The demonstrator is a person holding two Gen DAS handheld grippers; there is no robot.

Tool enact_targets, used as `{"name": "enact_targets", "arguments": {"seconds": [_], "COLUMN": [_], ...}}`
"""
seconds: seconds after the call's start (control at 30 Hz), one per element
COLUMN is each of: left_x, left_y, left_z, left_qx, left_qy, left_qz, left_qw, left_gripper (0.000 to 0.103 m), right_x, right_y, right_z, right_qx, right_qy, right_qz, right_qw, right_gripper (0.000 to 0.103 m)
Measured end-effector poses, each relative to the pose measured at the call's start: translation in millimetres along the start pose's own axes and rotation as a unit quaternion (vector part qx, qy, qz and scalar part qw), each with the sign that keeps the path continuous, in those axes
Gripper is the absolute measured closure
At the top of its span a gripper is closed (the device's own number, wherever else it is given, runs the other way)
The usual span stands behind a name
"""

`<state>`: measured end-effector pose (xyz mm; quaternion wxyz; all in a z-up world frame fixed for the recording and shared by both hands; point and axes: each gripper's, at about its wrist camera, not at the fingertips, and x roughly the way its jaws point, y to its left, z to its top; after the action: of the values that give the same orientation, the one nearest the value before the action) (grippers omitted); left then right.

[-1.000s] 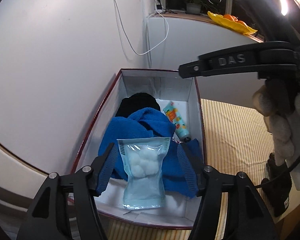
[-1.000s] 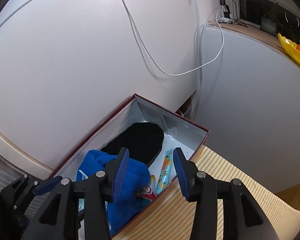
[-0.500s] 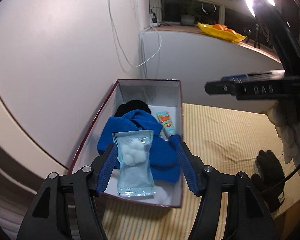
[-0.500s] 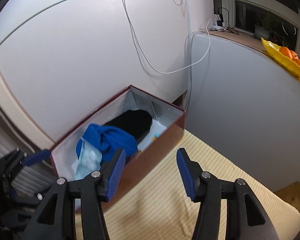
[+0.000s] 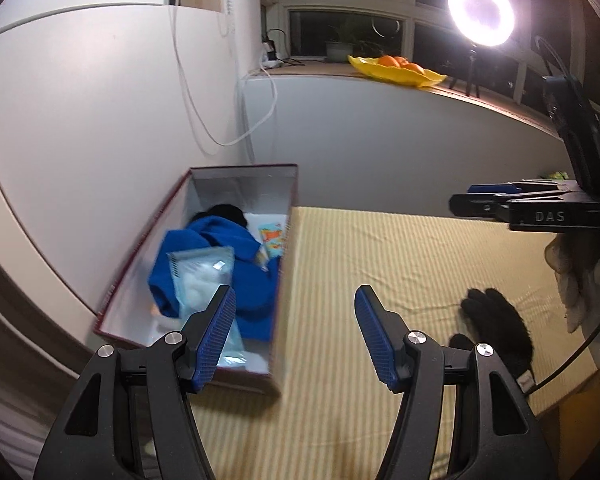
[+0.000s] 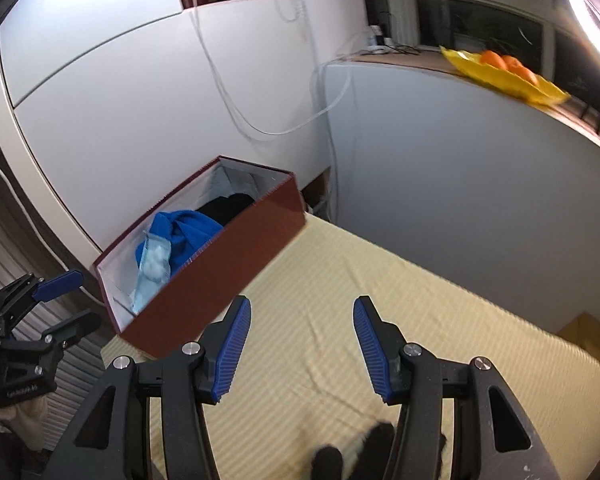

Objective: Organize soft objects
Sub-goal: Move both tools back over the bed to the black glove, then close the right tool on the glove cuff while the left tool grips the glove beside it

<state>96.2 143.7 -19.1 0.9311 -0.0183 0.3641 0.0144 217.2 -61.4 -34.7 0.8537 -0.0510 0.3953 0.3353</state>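
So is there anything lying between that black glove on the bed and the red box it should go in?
Nothing visible does. Between the black glove and the red box lies only bare striped yellow cover. Both grippers hang open above it.

Domestic interior, probably a living room or bedroom corner set up for recording. A windowsill [image 5: 380,74] beneath dark night-time windows carries a yellow fruit dish [image 5: 398,72] with oranges [image 6: 508,62], a potted plant [image 5: 336,46] and a plugged-in power strip [image 5: 270,58], from which a white cable [image 5: 204,128] loops down the plain white wall. A lit ring light [image 5: 481,14] on a small tripod stands on the sill. A striped yellow cloth [image 5: 400,280] covers the tabletop; a dark red storage box [image 6: 220,264] at its left edge holds household textiles.
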Motion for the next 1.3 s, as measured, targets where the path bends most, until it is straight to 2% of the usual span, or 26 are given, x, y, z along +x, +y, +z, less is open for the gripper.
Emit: {"name": "enact_targets", "arguments": {"seconds": [0.23,0.33,0.47,0.6,0.73,1.0,1.2,1.3], "left_x": [3,11,22,35,50,76,87,89], "left_y": [-35,-55,-85,-113,-138,-178,-186,-191], "left_z": [-26,-40,-59,-76,-92,-111,-114,-112], "left_qx": [0.000,-0.006,-0.008,-0.017,-0.030,-0.038,-0.050,-0.045], "left_qy": [0.021,0.042,0.065,0.094,0.131,0.198,0.215,0.210], "left_qz": [-0.051,-0.086,-0.126,-0.165,-0.207,-0.254,-0.260,-0.259], "left_qw": [0.9985,0.9954,0.9899,0.9817,0.9691,0.9460,0.9401,0.9417], "left_gripper": [0.041,0.041,0.041,0.041,0.041,0.041,0.041,0.041], "right_x": [-38,-51,-57,-56,-52,-29,-14,-7], "right_y": [-29,-45,-66,-88,-104,-106,-107,-106], "right_z": [-51,-77,-117,-152,-179,-200,-205,-206], "right_qx": [0.022,0.044,0.066,0.106,0.141,0.159,0.175,0.175], "right_qy": [0.010,0.015,0.037,0.064,0.079,0.112,0.128,0.135], "right_qz": [-0.001,-0.009,-0.033,-0.022,-0.002,0.027,0.054,0.061], "right_qw": [1.000,0.999,0.997,0.992,0.987,0.980,0.975,0.973], "right_gripper": [0.053,0.048,0.047,0.047,0.047,0.047,0.047,0.047]}}
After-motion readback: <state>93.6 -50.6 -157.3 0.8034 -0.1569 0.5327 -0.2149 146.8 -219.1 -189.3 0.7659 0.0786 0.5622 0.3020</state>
